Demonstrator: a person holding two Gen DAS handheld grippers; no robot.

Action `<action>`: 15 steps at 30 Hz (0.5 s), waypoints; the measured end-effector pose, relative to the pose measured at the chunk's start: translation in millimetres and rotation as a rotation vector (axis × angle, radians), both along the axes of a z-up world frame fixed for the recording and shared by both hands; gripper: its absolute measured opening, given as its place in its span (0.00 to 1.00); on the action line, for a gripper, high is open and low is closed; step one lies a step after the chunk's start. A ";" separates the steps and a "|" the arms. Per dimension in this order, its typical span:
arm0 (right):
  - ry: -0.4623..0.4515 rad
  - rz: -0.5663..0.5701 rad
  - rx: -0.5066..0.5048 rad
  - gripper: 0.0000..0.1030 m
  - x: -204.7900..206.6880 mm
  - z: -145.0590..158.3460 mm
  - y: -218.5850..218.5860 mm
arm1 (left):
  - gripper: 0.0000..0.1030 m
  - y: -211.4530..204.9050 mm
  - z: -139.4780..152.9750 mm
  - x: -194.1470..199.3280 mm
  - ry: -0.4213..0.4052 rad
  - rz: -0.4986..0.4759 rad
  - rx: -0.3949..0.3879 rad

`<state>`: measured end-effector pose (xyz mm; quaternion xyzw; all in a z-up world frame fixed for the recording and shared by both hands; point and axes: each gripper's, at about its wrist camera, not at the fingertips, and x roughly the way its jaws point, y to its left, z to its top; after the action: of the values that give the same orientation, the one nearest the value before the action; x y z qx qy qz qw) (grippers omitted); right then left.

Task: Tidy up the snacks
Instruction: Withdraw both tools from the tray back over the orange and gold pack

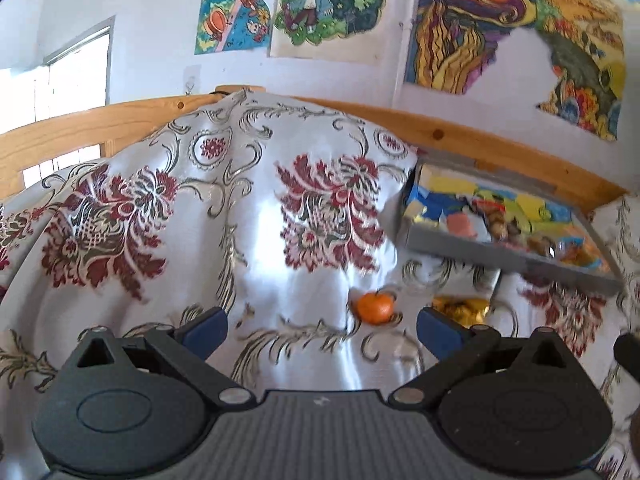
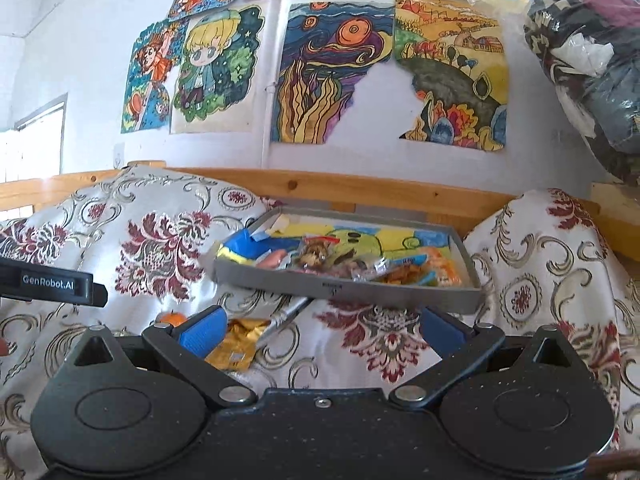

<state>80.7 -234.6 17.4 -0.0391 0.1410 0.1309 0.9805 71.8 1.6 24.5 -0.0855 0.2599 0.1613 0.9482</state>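
- small round orange snack (image 1: 374, 307) sits loose on the flowery cloth (image 1: 256, 208), right next to a gold wrapper (image 2: 236, 342)
- grey tray (image 2: 340, 290) behind them holds a jumble of wrapped snacks
- left gripper (image 1: 322, 326) and right gripper (image 2: 320, 330) both spread wide, holding nothing

Grey tray (image 2: 348, 289), orange fruit (image 1: 374, 307), gold wrapper (image 2: 236, 344), red-floral white cloth (image 1: 192, 208).
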 end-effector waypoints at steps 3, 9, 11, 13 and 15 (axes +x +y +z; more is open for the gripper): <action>0.016 -0.002 -0.002 0.99 -7.3 -2.1 0.0 | 0.99 0.2 -3.6 -6.5 0.018 -0.019 0.011; 0.058 0.000 -0.007 0.99 -16.7 -7.3 1.6 | 0.99 0.4 -10.4 -15.1 0.059 -0.048 0.039; 0.072 0.003 -0.012 0.99 -18.7 -9.4 2.6 | 0.99 1.4 -12.7 -17.1 0.073 -0.049 0.041; 0.087 0.006 -0.014 0.99 -19.9 -11.8 3.2 | 0.99 2.4 -14.6 -18.5 0.086 -0.049 0.043; 0.097 0.008 -0.017 0.99 -20.1 -13.5 3.4 | 0.99 3.6 -16.4 -19.2 0.096 -0.048 0.043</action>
<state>60.6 -231.2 4.0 -0.0414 0.1894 0.1357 0.9716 52.6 5.2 8.1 -0.0510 0.3033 0.1482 0.9399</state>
